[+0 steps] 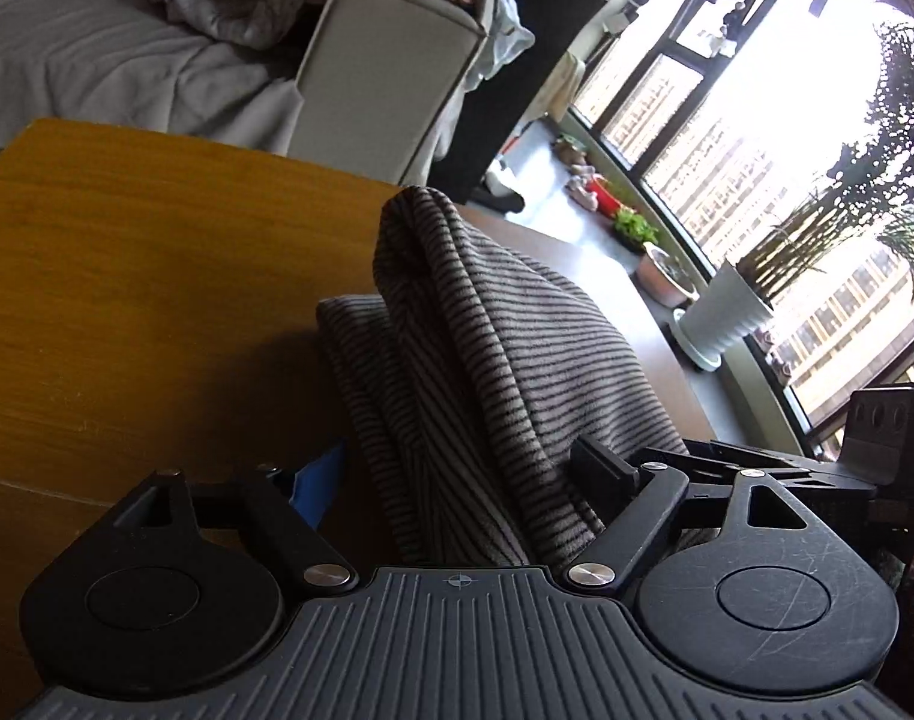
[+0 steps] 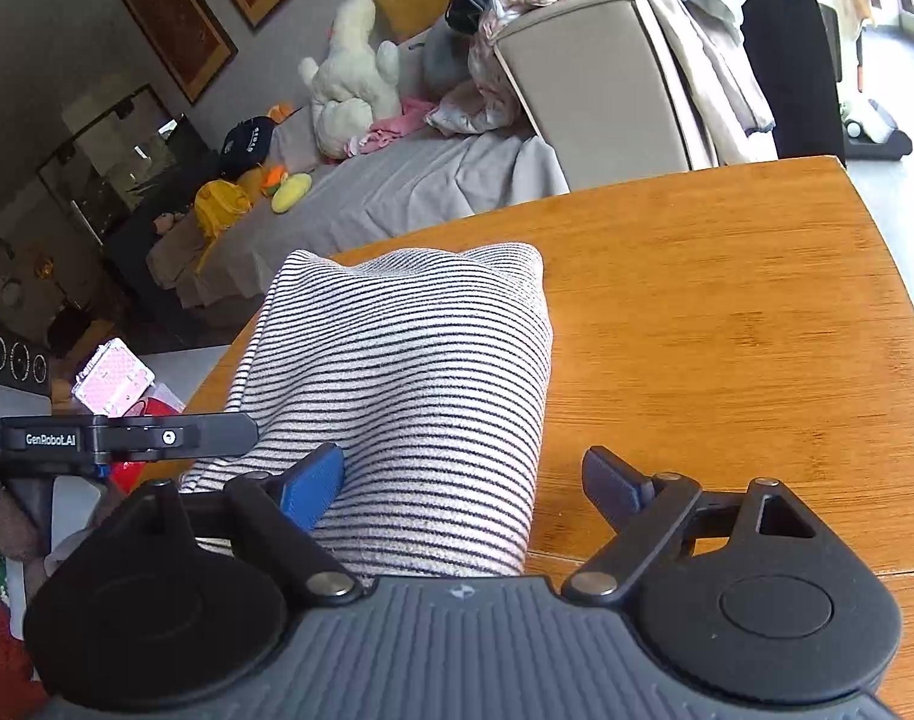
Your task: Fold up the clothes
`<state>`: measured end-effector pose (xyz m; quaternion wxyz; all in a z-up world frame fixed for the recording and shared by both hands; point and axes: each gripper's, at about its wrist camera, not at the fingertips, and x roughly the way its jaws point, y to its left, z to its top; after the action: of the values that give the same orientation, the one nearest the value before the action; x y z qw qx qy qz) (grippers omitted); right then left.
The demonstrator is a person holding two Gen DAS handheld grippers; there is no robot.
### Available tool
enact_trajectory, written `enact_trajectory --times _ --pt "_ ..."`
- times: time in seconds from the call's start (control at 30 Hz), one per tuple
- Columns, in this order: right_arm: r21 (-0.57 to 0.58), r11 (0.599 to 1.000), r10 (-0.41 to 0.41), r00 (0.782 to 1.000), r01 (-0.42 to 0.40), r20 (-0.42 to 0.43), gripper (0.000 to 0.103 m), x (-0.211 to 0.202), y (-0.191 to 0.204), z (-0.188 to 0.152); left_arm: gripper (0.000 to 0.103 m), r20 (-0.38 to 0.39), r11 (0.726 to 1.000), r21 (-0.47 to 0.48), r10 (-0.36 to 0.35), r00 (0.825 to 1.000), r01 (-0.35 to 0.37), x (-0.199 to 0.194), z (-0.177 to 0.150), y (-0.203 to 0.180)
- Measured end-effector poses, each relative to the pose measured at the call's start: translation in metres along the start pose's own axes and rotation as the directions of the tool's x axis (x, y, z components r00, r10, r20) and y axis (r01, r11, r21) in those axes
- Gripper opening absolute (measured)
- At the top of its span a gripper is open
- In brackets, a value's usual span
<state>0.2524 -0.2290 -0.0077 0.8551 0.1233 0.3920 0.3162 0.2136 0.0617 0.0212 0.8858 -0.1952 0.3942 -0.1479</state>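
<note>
A grey-and-black striped garment (image 1: pixel 487 360) lies folded into a thick, humped bundle on the wooden table (image 1: pixel 126 270). My left gripper (image 1: pixel 457 471) is open around the bundle's near end. Its blue-padded left finger (image 1: pixel 315 483) stands just clear of the cloth, and the right finger (image 1: pixel 601 465) rests against the fabric. In the right wrist view the same garment (image 2: pixel 408 372) runs away from me. My right gripper (image 2: pixel 463 480) is open, its left pad (image 2: pixel 312 483) lying on the cloth. Its right finger (image 2: pixel 616 480) hangs over bare table (image 2: pixel 727 330).
A sofa (image 2: pixel 577 78) piled with clothes and soft toys stands behind the table. Potted plants (image 1: pixel 733 312) line a window sill on the right. The table's rounded edge (image 2: pixel 877 252) is near. The black housing of the left tool (image 2: pixel 126 438) juts in beside the garment.
</note>
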Motion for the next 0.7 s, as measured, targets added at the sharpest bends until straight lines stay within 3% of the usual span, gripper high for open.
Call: enact_trajectory --times 0.13,0.27,0.43,0.6,0.7 --pt "-0.012 1.0 -0.013 1.0 0.013 -0.012 0.088 0.005 0.003 0.002 0.092 -0.024 1.0 0.003 -0.024 0.999 0.024 0.003 -0.001 -0.001" --pt "-0.024 1.0 -0.017 0.999 0.016 -0.027 0.088 0.011 0.008 0.005 0.092 -0.073 0.999 -0.017 -0.053 0.996 0.052 0.016 -0.011 0.003" --pt "-0.031 1.0 -0.005 0.999 0.004 -0.052 0.087 0.017 0.013 0.009 0.09 -0.057 0.997 0.01 -0.074 0.996 0.074 0.015 -0.015 0.005" --pt "-0.075 0.997 0.003 0.998 -0.008 -0.062 0.081 0.033 0.032 0.016 0.077 -0.046 0.996 0.008 -0.092 0.995 0.092 0.01 -0.017 0.015" --pt "-0.091 0.996 0.016 0.998 -0.022 -0.061 0.081 0.048 0.043 0.021 0.076 -0.023 0.997 -0.01 -0.081 0.996 0.08 0.003 -0.015 0.029"
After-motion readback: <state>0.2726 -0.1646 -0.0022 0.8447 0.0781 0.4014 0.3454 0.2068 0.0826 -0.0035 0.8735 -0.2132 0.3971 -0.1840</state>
